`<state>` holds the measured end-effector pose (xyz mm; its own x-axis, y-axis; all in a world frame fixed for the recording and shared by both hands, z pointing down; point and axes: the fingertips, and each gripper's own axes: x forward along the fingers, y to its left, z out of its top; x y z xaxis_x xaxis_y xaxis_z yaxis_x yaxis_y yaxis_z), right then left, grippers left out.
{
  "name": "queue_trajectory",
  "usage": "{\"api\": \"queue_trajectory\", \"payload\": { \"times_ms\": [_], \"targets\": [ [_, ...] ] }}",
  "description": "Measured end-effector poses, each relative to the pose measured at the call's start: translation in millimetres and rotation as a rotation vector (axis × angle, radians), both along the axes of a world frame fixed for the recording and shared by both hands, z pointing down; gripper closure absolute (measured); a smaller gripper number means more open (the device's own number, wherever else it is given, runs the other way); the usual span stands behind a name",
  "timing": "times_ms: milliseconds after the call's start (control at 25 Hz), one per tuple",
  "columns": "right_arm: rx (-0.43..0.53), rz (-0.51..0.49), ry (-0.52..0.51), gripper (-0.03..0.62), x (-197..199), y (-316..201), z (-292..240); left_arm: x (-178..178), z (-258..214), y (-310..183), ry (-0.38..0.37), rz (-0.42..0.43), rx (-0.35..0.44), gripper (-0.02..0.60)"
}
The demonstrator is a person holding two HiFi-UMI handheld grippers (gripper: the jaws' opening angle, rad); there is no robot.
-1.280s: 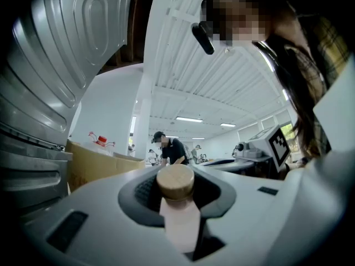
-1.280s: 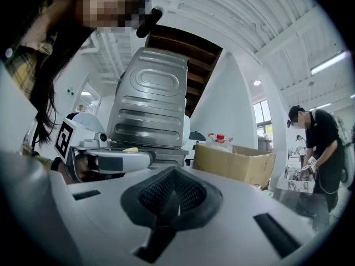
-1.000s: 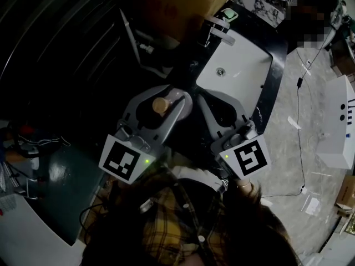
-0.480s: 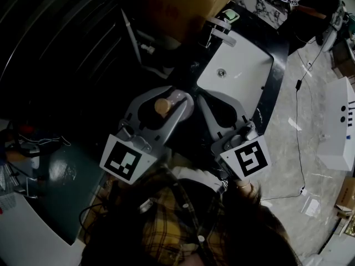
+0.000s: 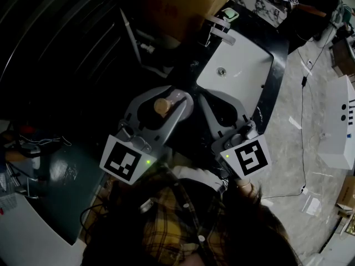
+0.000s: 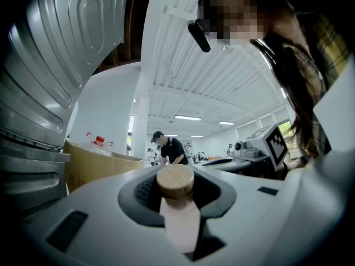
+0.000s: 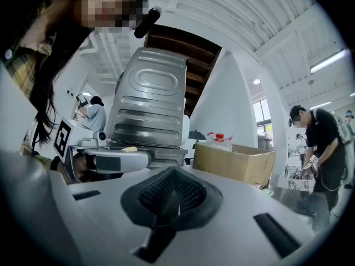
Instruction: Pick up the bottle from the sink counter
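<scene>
A small bottle (image 6: pixel 181 218) with a pale pink body and a round wooden cap (image 5: pixel 161 105) sits between the jaws of my left gripper (image 5: pixel 176 97), which is shut on it and holds it off the counter. In the left gripper view the bottle stands upright in the dark padded recess, cap toward the camera. My right gripper (image 5: pixel 204 98) hangs just to the right of it, over the near end of the white sink (image 5: pixel 247 76). Its jaws are shut together with nothing between them (image 7: pixel 168 197).
The white basin with a drain (image 5: pixel 221 71) lies in a black counter (image 5: pixel 275 82), faucet (image 5: pixel 220 31) at the far end. A cardboard box (image 5: pixel 177 4) stands behind it, a large ribbed metal appliance (image 7: pixel 150 107) to the left. A cable (image 5: pixel 302 121) runs over the floor.
</scene>
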<state>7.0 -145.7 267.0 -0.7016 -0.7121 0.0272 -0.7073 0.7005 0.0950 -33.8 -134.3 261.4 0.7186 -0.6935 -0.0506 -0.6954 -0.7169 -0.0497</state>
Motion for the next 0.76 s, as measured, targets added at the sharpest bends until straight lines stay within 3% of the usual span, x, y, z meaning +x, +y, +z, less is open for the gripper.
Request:
{"api": "queue_trajectory", "payload": {
  "times_ms": [760],
  "targets": [
    [0.002,0.003,0.009,0.577,0.7,-0.1,1.0,-0.9,3.6,0.2,-0.012,-0.009,-0.013,0.462]
  ]
}}
